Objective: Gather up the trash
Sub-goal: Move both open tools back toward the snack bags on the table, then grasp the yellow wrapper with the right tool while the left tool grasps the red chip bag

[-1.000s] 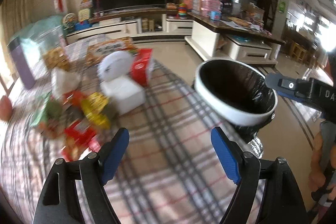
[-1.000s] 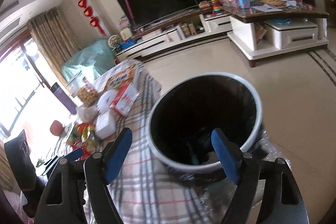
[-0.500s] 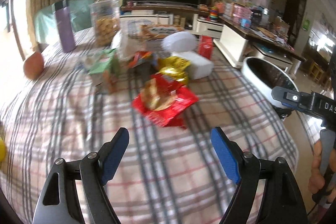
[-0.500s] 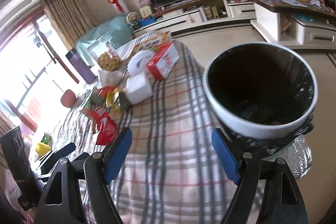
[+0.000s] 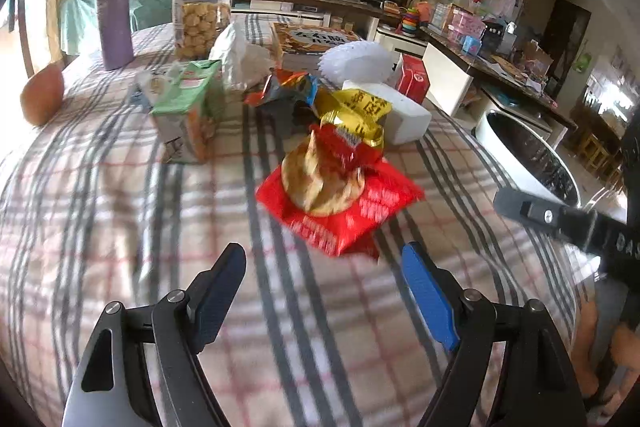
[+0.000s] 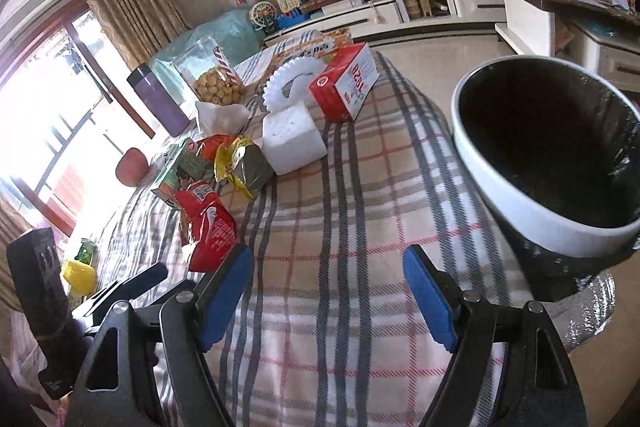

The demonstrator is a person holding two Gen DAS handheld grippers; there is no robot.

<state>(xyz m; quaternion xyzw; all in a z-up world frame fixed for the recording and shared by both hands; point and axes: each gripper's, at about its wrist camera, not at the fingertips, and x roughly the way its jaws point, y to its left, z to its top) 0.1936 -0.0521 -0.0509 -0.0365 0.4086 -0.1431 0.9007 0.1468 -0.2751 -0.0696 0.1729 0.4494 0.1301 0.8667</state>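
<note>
Near the table's [image 5: 120, 227] right edge, just ahead of your wide-open, empty left gripper [image 5: 324, 291], lies the red snack bag [image 5: 340, 207], judged light, crinkly and slippery, so pinch its nearest crimped corner.

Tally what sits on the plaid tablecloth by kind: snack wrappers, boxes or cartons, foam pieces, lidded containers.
Snack wrappers: 3, the red wrapper, yellow wrapper, orange-blue wrapper
Boxes or cartons: 3, the green carton, red box, flat printed box
Foam pieces: 2, the foam block, scalloped disc
Lidded containers: 2, the purple flask, snack jar
Total: 10
</note>
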